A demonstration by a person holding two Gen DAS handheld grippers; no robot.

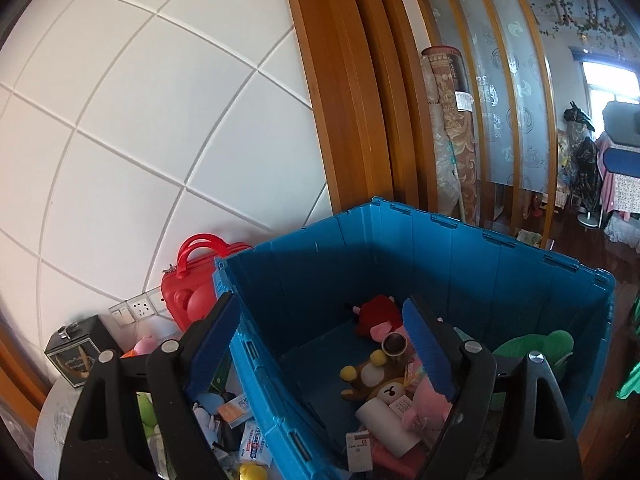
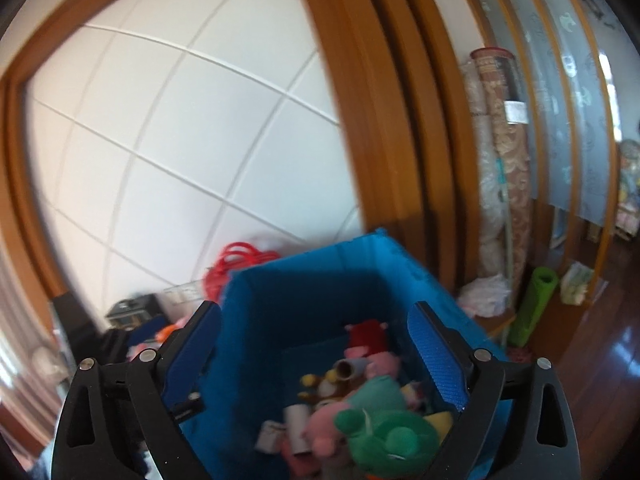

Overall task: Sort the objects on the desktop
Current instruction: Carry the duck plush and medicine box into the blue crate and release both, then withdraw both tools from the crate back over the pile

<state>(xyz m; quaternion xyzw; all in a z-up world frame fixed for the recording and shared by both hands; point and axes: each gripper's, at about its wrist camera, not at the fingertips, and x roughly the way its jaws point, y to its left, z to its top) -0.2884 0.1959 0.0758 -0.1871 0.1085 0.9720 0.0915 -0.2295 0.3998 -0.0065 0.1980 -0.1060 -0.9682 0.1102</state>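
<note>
A deep blue plastic bin [image 1: 440, 222] fills the middle of both views. Inside it lie a red plush [image 1: 376, 312], a brown bear plush [image 1: 376, 384], a pink plush, cardboard tubes and a small white box. My left gripper [image 1: 320, 320] hovers over the bin's near-left wall, open, with nothing between its blue pads. My right gripper [image 2: 316, 320] hangs open above the bin [image 2: 320, 252]. A green plush [image 2: 384, 436] sits on top of the pile below it, clear of both pads. The same green plush [image 1: 532, 348] shows at the bin's right side in the left wrist view.
Left of the bin, a table holds loose packets and small toys [image 1: 236, 412], a red handbag [image 1: 196, 280] and a black box [image 1: 76, 356] below wall sockets [image 1: 136, 310]. Behind stand a wooden door frame and rolled carpets [image 1: 452, 120]. A green mat roll [image 2: 534, 308] leans on the floor.
</note>
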